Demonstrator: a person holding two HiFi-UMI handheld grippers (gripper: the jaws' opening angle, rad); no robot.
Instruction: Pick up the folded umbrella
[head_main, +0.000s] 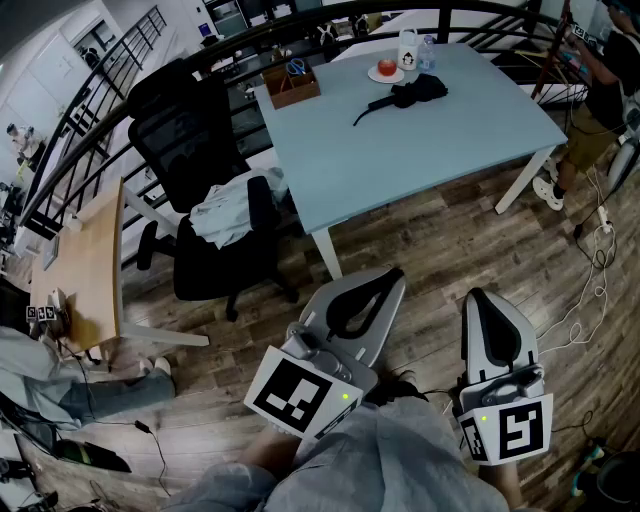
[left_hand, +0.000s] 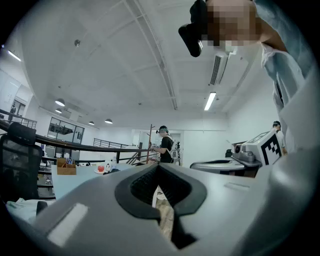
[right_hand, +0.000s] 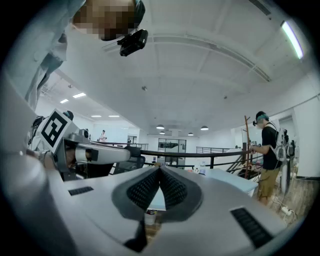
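The black folded umbrella (head_main: 412, 95) lies on the far part of the pale blue table (head_main: 400, 160), its strap trailing left. Both grippers are held low, near the person's body and well short of the table. My left gripper (head_main: 388, 277) is shut, with nothing between its jaws; in the left gripper view its tips (left_hand: 159, 166) meet. My right gripper (head_main: 476, 296) is also shut and empty, and its tips (right_hand: 160, 169) touch in the right gripper view. The table's edge (left_hand: 70, 182) shows far off in the left gripper view, and a dark shape beside the plate there may be the umbrella.
A wooden box (head_main: 292, 85), a plate with a red object (head_main: 386, 71), a white jar (head_main: 407, 48) and a bottle (head_main: 427, 52) stand at the table's far edge. A black office chair (head_main: 205, 200) with cloth is at its left. Another person (head_main: 590, 110) stands at the right. Cables (head_main: 590, 270) lie on the wooden floor.
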